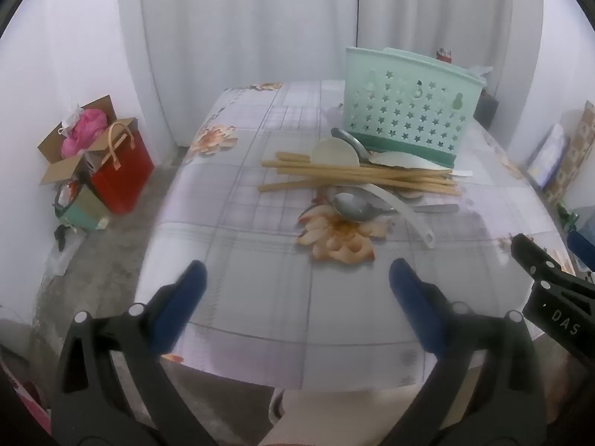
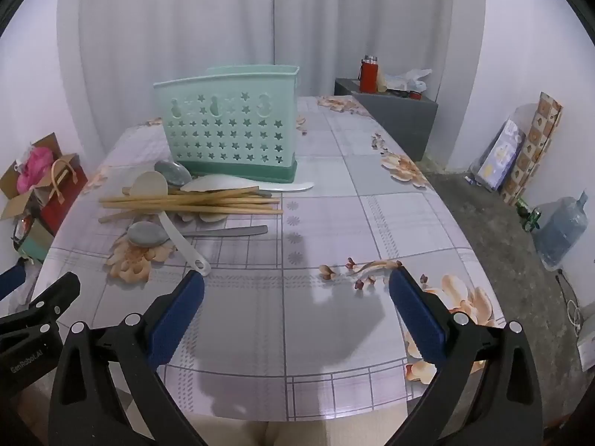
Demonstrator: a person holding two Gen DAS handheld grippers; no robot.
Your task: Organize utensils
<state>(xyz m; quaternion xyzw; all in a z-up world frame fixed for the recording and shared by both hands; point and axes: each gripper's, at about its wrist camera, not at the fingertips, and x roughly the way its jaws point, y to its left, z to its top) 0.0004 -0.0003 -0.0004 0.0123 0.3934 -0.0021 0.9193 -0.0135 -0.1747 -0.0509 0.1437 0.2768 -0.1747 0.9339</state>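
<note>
**Utensils heaped in front of the caddy, both jaws wide and empty**

Utensils [image 1: 362, 182] lie in one tangled pile on the bench [image 2: 334, 200], right against the front foot of the mint-green caddy [image 2: 230, 130], which stands upright with its star-punched wall facing me. My left gripper [image 1: 297, 282] and my right gripper [image 2: 297, 290] both hang over the near part of the bench, well short of the caddy, with the jaws spread full and nothing between them.

Judging from this, nothing is sorted yet, so the step in hand is the first pick. I would take whatever lies loosest. The white ladle [image 2: 174, 223] runs out of the pile toward me, its handle end farthest from the caddy and clear of the rest; that looks like the easiest start. The metal spoon [image 1: 355, 206] lies beside it, also on the side away from the caddy, though the ladle handle crosses over it.

The wooden chopsticks [image 1: 357, 176] are stacked crosswise between those and the caddy, resting on other pieces, so grabbing one carelessly may roll the bundle. I would close on the ladle handle near its free end, lift it straight up before swinging, and come over the caddy's top rim from above, since I cannot see inside it from here.
</note>
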